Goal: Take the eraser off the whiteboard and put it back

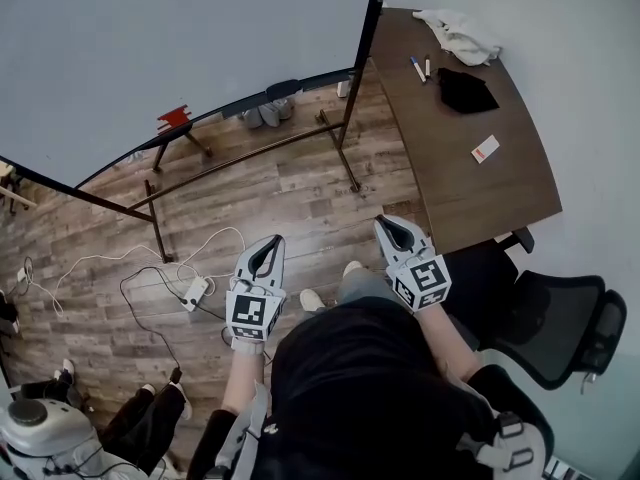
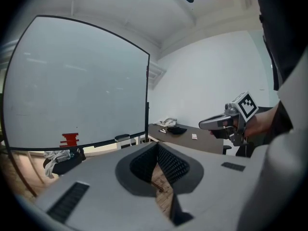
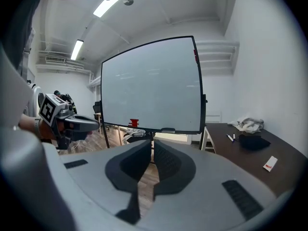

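Observation:
A dark grey eraser [image 1: 283,89] rests on the bottom ledge of the big whiteboard [image 1: 180,38]; it also shows in the left gripper view as the eraser [image 2: 122,137] and in the right gripper view as the eraser [image 3: 168,129]. A red piece [image 1: 175,119] sticks to the board left of it. My left gripper [image 1: 266,252] and right gripper [image 1: 393,226] hover side by side over the wooden floor, well short of the board. Both point toward it, shut, with nothing held. The left gripper [image 2: 157,144] has its pads touching; the right gripper [image 3: 152,141] shows only a thin slit.
A brown desk [image 1: 470,188] stands right of the board with markers [image 1: 418,69], a white cloth [image 1: 458,34], a black object [image 1: 467,90] and a white card [image 1: 485,149]. A black office chair [image 1: 560,318] sits at the right. Cables and a power strip [image 1: 195,293] lie on the floor; the board's stand legs [image 1: 345,158] are ahead.

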A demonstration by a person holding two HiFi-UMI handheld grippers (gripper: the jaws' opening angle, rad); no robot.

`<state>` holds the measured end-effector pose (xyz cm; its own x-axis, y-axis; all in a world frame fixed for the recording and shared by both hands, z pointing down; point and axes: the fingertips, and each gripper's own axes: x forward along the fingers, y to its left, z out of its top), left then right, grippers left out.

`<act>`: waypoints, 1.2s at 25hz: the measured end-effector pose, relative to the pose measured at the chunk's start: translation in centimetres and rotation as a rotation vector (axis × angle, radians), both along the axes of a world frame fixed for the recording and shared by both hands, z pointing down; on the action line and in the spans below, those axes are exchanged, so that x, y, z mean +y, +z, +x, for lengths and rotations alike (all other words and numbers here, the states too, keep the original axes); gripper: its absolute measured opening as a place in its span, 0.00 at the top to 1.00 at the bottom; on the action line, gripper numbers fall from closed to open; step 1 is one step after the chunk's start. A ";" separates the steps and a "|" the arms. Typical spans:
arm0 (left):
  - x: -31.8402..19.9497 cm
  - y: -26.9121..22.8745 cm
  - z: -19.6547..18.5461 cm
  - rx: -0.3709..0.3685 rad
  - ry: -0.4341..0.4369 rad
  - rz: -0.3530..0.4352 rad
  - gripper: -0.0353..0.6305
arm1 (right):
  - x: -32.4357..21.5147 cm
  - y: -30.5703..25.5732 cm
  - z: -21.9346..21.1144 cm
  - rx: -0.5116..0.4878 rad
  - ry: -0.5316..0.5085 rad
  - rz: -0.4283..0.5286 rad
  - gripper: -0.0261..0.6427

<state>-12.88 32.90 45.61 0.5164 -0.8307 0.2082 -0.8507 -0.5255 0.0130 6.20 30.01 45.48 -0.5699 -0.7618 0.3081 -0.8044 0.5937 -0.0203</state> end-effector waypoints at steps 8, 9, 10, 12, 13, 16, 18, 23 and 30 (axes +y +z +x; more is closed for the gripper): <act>-4.1 1.2 0.0 -0.032 -0.014 -0.016 0.94 | -5.1 1.5 -0.3 -0.042 0.001 -0.024 0.92; -4.8 1.4 0.2 -0.040 -0.015 -0.021 0.94 | -6.1 1.6 -0.2 -0.045 -0.001 -0.024 0.92; -5.7 1.6 0.5 -0.050 -0.015 -0.026 0.94 | -7.2 1.7 0.1 -0.049 -0.002 -0.024 0.92; -7.7 1.8 1.1 -0.072 -0.014 -0.034 0.94 | -9.7 1.9 0.6 -0.054 -0.005 -0.026 0.92; -8.9 1.8 1.4 -0.079 -0.015 -0.037 0.94 | -11.0 2.0 0.8 -0.054 -0.009 -0.029 0.92; -12.2 1.8 2.2 -0.093 -0.018 -0.044 0.94 | -14.5 2.4 1.3 -0.047 -0.034 -0.038 0.92; -14.4 2.1 2.8 -0.112 -0.019 -0.050 0.94 | -16.8 2.8 1.6 -0.033 -0.048 -0.034 0.92; -19.3 2.9 3.7 -0.171 -0.027 -0.079 0.94 | -21.7 3.6 2.7 -0.042 -0.058 -0.051 0.92; -24.4 2.1 4.9 -0.192 -0.047 -0.078 0.94 | -26.0 3.0 3.4 -0.056 -0.092 -0.045 0.92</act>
